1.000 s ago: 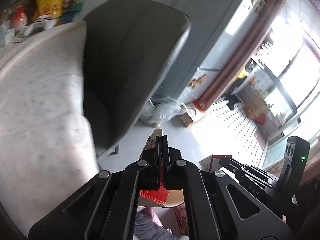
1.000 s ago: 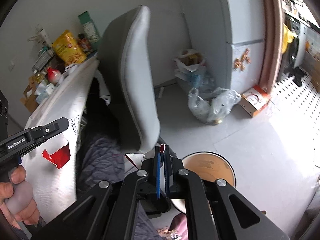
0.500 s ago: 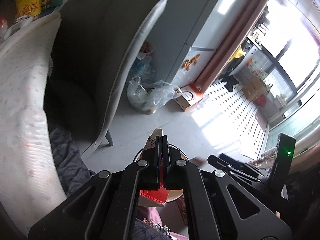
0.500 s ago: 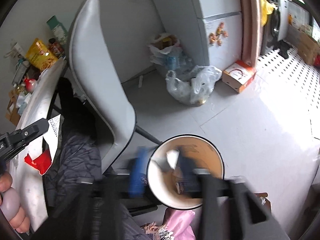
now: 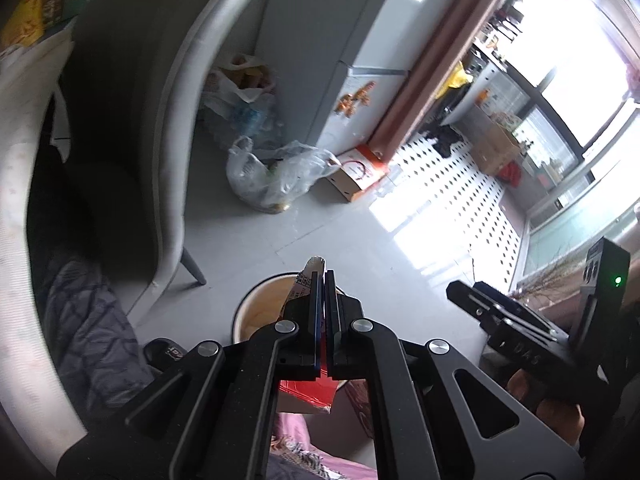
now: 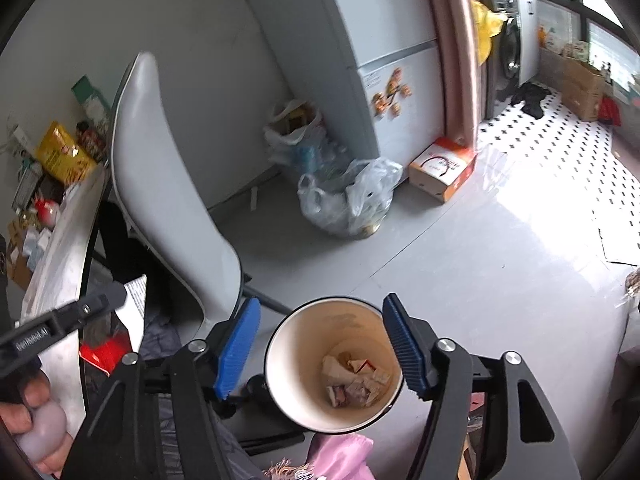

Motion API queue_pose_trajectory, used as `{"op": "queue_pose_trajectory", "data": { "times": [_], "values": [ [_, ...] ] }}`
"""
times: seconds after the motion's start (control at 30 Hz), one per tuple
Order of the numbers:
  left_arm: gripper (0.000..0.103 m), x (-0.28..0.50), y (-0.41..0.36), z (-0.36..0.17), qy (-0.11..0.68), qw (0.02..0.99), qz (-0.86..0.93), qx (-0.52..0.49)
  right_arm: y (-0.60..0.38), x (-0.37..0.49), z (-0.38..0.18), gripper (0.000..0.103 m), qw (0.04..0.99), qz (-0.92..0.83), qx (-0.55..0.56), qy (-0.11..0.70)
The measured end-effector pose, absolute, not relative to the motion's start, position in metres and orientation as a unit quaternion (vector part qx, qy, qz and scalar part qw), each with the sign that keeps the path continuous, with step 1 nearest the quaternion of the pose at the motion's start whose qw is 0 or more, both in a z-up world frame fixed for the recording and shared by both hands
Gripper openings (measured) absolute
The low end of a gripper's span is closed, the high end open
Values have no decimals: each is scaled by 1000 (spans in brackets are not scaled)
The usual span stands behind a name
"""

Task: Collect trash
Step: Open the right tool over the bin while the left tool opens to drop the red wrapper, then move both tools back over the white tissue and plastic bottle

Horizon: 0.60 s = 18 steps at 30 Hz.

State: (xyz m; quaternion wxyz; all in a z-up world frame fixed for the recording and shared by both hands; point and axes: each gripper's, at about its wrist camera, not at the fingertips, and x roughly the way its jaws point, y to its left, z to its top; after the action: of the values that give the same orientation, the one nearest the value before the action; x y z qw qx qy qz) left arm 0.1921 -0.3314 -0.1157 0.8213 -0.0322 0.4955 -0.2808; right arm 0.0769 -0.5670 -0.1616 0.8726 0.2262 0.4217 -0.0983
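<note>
Above the bin [image 6: 276, 364] | right claw [image 6: 320, 344] spread wide, empty | left claw [image 5: 322, 280] clamped on wrapper [image 5: 306, 280] | scraps [image 6: 354, 378] inside bin | chair [image 6: 160, 184] behind

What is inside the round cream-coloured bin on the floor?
At the bottom of the round cream-coloured bin lie crumpled white and red paper wrappers. Whatever is beneath that heap is covered. The open right gripper hangs above the rim.

left gripper [image 5: 322, 280]: black, silver screws | right gripper [image 6: 320, 334]: black, ribbed blue fingers [image 6: 240, 340]
</note>
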Motion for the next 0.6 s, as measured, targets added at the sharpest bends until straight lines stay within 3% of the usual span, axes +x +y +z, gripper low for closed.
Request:
{"op": "queue_pose_trajectory", "data": {
  "times": [0.13, 0.17, 0.2, 0.27, 0.5, 0.6],
  "values": [
    [5, 189, -348, -120, 506, 807, -303, -32, -579, 70, -158, 65, 873, -112, 235, 413],
    [14, 189, -351, -121, 509, 803, -308, -33, -582, 69, -157, 65, 872, -115, 238, 412],
    [37, 188, -353, -122, 510, 802, -309, -34, -583, 68, -157, 65, 872, -117, 239, 411],
    [68, 187, -350, -121, 503, 806, -308, -44, -585, 68, -156, 65, 872, -117, 242, 410],
    [85, 191, -329, -107, 490, 823, -282, -58, -575, 68, -153, 67, 873, -108, 239, 411],
    [94, 191, -314, -97, 477, 835, -268, -56, -571, 73, -153, 74, 873, -102, 239, 412]
  ]
}}
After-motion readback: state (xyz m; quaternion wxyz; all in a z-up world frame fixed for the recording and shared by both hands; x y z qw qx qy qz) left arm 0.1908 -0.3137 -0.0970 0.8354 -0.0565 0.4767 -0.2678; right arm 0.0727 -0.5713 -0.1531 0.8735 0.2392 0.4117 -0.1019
